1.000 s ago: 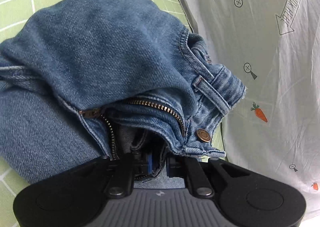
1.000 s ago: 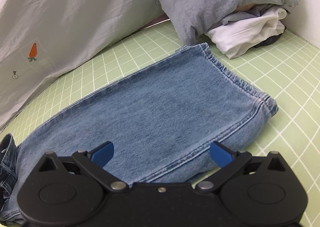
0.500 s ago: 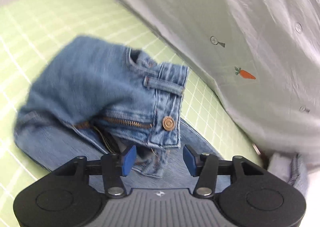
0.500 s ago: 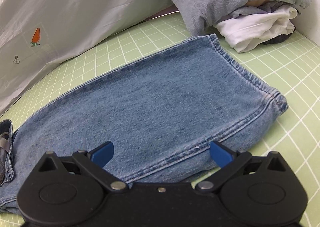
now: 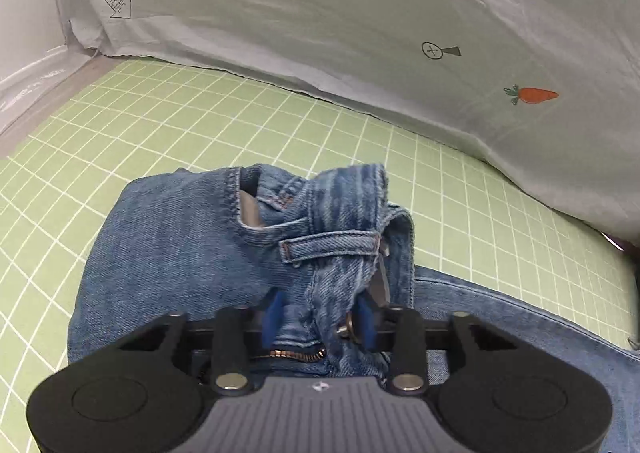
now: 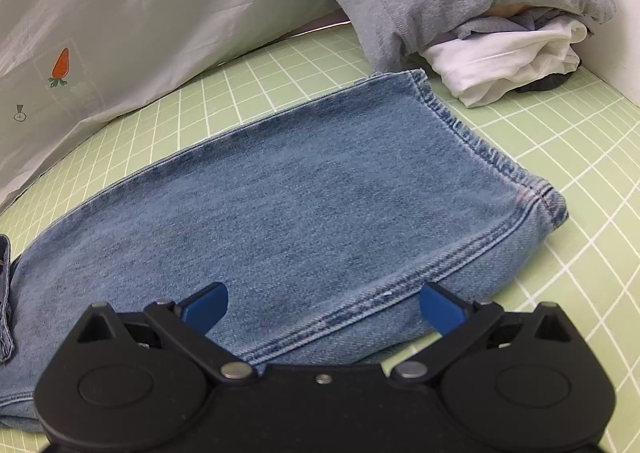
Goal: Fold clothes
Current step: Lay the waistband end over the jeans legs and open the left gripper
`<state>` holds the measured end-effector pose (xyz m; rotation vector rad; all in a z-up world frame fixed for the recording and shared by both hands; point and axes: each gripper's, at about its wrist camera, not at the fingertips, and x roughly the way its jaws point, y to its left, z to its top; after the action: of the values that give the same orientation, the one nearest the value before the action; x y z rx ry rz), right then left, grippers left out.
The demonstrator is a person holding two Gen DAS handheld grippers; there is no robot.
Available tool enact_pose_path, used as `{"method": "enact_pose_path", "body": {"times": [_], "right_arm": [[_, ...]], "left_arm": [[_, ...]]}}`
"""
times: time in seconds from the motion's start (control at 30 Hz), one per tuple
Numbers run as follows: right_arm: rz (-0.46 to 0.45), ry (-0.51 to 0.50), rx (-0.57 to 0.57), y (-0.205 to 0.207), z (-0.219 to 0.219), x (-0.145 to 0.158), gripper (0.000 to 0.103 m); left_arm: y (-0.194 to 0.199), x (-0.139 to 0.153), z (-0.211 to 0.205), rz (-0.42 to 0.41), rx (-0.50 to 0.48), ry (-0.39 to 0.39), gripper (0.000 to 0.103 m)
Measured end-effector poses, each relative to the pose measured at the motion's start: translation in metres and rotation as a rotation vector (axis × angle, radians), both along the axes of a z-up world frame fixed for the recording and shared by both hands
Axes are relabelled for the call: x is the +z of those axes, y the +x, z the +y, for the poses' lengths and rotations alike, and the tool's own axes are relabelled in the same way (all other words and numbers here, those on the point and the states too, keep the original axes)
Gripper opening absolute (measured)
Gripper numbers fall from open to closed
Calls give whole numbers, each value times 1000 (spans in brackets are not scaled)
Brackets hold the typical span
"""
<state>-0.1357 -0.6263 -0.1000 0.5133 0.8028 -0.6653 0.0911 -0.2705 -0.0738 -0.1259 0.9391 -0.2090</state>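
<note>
In the left wrist view, the left gripper point(image 5: 318, 319) has its blue fingers point(image 5: 271, 315) drawn partly together around the bunched waistband of the blue jeans point(image 5: 180, 253), with denim filling the gap between them; whether the pads actually pinch the cloth cannot be told. The metal button point(image 5: 347, 327) sits against the right-hand finger, the brass zipper point(image 5: 296, 354) runs just below, and a belt loop point(image 5: 332, 247) lies across the crumpled waistband ahead. The jeans rest on a green grid mat point(image 5: 160, 121), and a pale grey sheet point(image 5: 360, 33) printed with a carrot point(image 5: 532, 95) rises behind.

In the right wrist view, the right gripper point(image 6: 323, 307) has its fingers spread wide apart, holding nothing, above the seam edge of the flat jeans leg point(image 6: 300, 205). The leg's hem point(image 6: 480, 153) points toward a pile of folded clothes point(image 6: 480, 13), near it.
</note>
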Motion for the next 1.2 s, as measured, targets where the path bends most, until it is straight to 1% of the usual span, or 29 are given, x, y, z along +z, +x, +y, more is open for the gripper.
{"method": "enact_pose_path", "body": {"times": [0.07, 0.1, 0.17, 0.2, 0.23, 0.27, 0.3, 0.33, 0.37, 0.4, 0.47, 0.5, 0.57, 0.63, 0.67, 0.8, 0.87, 0.97, 1.07, 1.13, 1.2], "right_arm": [[6, -6, -20, -2, -1, 0, 103], [10, -9, -29, -4, -1, 0, 103], [15, -18, -46, -6, -2, 2, 103], [17, -23, -52, -8, -2, 3, 103], [19, -27, -57, -9, -2, 3, 103], [23, -30, -59, -9, -2, 3, 103], [28, -29, -59, -9, -3, 3, 103], [34, -27, -58, -8, -3, 2, 103], [41, -24, -53, -7, -4, 0, 103], [45, -23, -48, -5, -4, 0, 103], [40, -29, -31, -5, -3, 3, 103], [35, -37, -22, -5, -3, 5, 103], [33, -61, -14, -6, -3, 9, 103], [36, -89, -19, -8, -7, 13, 103], [37, -104, -24, -8, -10, 15, 103], [46, -167, -42, -11, -23, 21, 103], [67, -200, -43, -12, -33, 21, 103], [100, -232, -50, -12, -48, 18, 103], [111, -217, -68, -12, -66, 11, 103], [118, -187, -75, -11, -77, 3, 103], [111, -157, -73, -9, -84, -4, 103]], "left_arm": [[0, 8, 1, -6, -57, -18, 18], [-1, 16, -2, -19, -94, -18, 16], [-12, 35, -5, -44, -172, -46, 16], [-18, 41, -8, -43, -211, -66, 16], [-23, 45, -12, -38, -258, -78, 17], [-26, 40, -18, -30, -286, -62, 19], [-26, 28, -24, -20, -289, -18, 32], [-26, 16, -30, -9, -291, 26, 37], [-26, 4, -36, 1, -294, 71, 46], [-26, -8, -42, 11, -297, 115, 52], [-27, -28, -54, 22, -315, 192, 71], [-31, -30, -59, 14, -349, 205, 83], [-35, -27, -65, 18, -376, 217, 91], [-38, -22, -69, 23, -387, 226, 91], [-38, -18, -68, 26, -385, 216, 91], [-37, 11, -48, 31, -337, 62, 92], [-37, 23, -39, 11, -314, 37, 93], [-31, 34, -26, -15, -255, 52, 94], [-22, 36, -14, -21, -193, 76, 95], [-14, 30, -5, -11, -139, 138, 96], [-8, 19, 6, 19, -65, 202, 96]]}}
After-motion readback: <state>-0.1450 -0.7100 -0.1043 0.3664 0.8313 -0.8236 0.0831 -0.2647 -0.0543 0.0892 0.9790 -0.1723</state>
